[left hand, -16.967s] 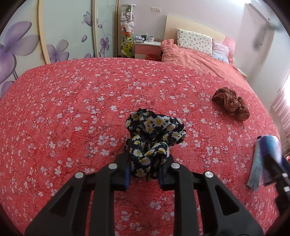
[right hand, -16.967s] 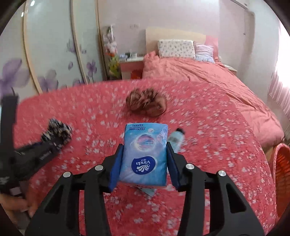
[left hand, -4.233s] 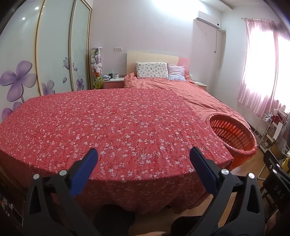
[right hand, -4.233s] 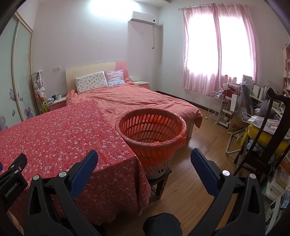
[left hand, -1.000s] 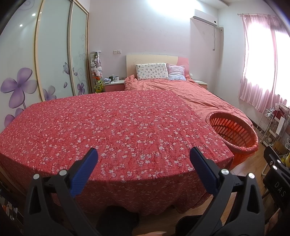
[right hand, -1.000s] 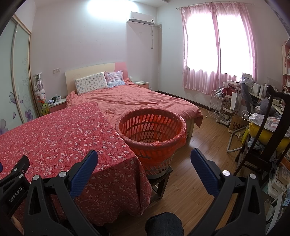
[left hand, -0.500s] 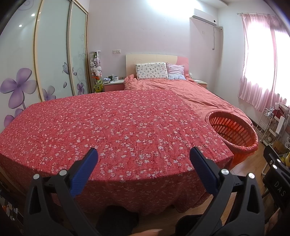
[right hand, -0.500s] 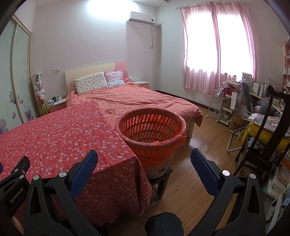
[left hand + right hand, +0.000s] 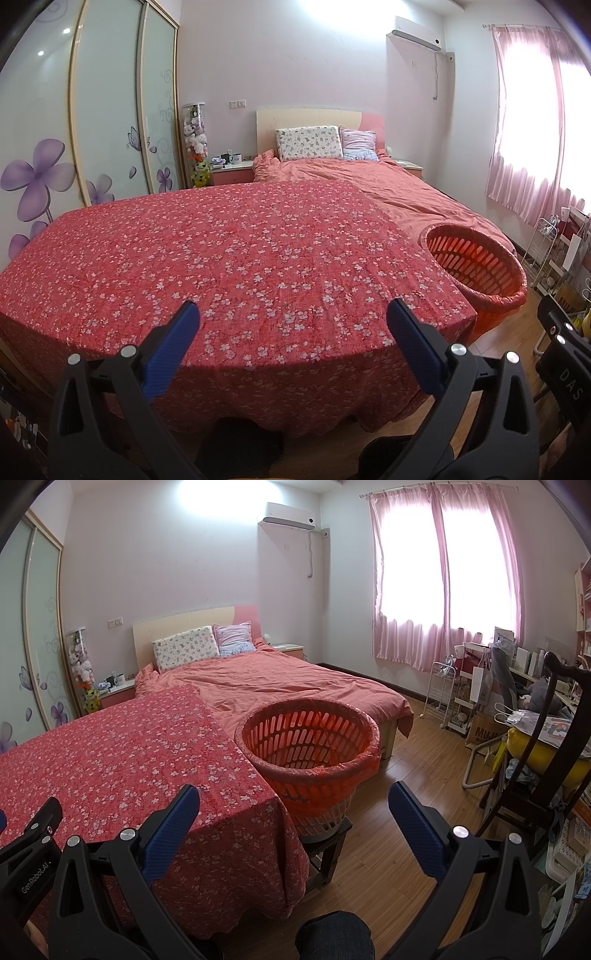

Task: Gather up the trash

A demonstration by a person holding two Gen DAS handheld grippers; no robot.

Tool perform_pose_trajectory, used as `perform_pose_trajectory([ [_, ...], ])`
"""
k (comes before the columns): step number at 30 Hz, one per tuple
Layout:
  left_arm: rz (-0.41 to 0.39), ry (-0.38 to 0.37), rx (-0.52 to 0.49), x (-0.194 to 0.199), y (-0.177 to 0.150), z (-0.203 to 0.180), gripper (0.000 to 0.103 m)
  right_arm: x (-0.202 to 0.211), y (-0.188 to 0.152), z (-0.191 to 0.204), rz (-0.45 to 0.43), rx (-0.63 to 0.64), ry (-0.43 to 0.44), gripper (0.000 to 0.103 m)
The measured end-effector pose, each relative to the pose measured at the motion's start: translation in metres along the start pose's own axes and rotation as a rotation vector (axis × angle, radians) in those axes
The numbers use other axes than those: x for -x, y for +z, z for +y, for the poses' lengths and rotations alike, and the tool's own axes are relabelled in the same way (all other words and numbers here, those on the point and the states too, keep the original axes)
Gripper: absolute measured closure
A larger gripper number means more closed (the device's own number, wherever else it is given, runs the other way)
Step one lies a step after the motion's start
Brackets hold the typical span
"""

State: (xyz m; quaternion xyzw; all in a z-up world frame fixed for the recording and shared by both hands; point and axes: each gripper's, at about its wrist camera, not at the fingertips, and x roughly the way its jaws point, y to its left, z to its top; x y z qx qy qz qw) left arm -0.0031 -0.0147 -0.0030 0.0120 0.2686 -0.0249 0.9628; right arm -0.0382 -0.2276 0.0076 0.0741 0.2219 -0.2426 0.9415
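An orange slotted basket (image 9: pixel 310 734) lined with a thin orange bag stands on a small dark stool at the right corner of the table; it also shows in the left wrist view (image 9: pixel 476 266). The table is covered by a red cloth with small white flowers (image 9: pixel 229 258), and nothing lies on the cloth. My left gripper (image 9: pixel 293 321) is open and empty, held back from the table's near edge. My right gripper (image 9: pixel 293 805) is open and empty, short of the basket. What is inside the basket is hidden by its wall.
A bed with a salmon quilt (image 9: pixel 273 686) lies behind the table. Sliding wardrobe doors (image 9: pixel 107 122) run along the left. A dark wooden chair (image 9: pixel 546 760), a white wire rack (image 9: pixel 441 694) and cluttered shelves stand at the right. Wooden floor (image 9: pixel 399 834) lies right of the basket.
Over the last second hardly anything has moved. Seventeen seconds ago the left gripper held a flowered scrunchie and the right a tissue pack; both are empty now, and the cloth is bare.
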Motion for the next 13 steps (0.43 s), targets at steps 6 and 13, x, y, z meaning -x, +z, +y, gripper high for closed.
perform_pose_trajectory([
  [6,0.0,0.001,0.0,-0.0002,-0.0003,0.0008,0.004,0.0001,0.0002,0.0,0.0,0.0,0.0,0.002],
  [13,0.001,-0.001,0.003,-0.0011,-0.0015,0.0045,0.004,0.0,0.0004,-0.0002,0.0,0.0,0.0,0.002],
])
